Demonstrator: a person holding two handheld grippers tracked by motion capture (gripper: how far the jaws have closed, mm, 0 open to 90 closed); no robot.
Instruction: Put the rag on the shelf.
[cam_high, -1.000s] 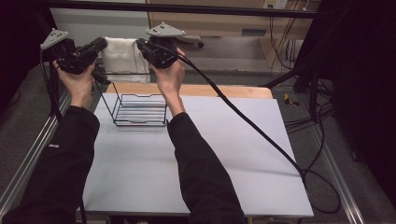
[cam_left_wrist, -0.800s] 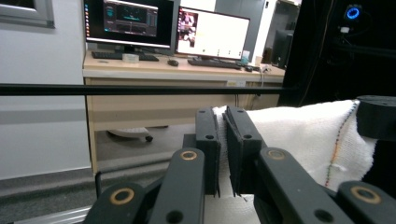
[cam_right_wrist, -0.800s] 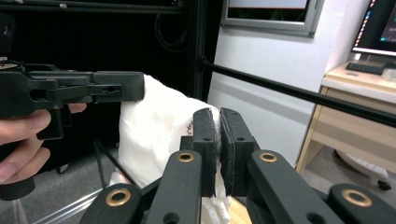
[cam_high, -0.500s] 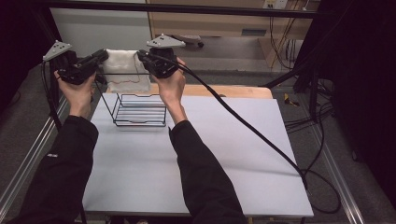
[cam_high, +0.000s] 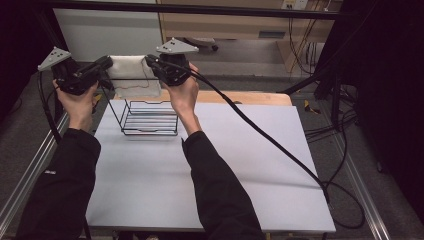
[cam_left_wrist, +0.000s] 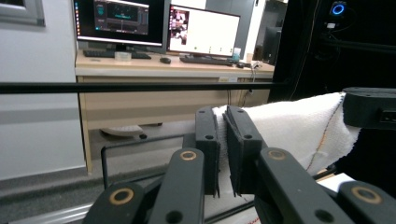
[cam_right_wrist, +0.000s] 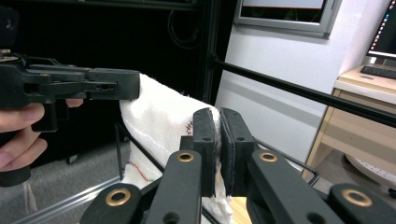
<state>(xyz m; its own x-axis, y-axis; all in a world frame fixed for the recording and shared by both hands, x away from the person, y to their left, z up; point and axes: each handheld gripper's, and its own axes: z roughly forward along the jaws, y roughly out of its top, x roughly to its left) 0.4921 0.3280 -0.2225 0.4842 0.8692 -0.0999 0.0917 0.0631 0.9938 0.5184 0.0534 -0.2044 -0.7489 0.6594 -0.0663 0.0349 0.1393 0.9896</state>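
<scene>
L gripper (cam_high: 102, 66) is pinching one top corner of the white cloth (cam_high: 131, 75), jaws nearly together w/ just the fabric between the pads. In the left gripper view the cloth (cam_left_wrist: 289, 126) is running off to the right of the L gripper (cam_left_wrist: 223, 140), sagging a bit, toward the other gripper's black jaw at the frame's right edge.

R gripper (cam_high: 152, 62) is clamping the opposite top corner, jaws closed tight on the fabric. In the right gripper view the cloth (cam_right_wrist: 161, 121) is stretching left from the R gripper (cam_right_wrist: 218, 144) to the L one, w/ a thin coloured stitch line running near its hem and the person's fingers wrapped round the L handle.

Both grippers are being held up at approx the same height, pointing inward at each other, so the cloth is hanging spread btwn them as a flat sheet, lower edge dangling free.

A black wire basket (cam_high: 149, 117) is sitting on the white table (cam_high: 240, 165) below and slightly nearer the person than the grippers; the cloth's bottom edge is hanging just above its far rim. Whether it's touching the wire, can't tell.

R gripper's cable (cam_high: 260, 135) is trailing down across the table to the right.
</scene>
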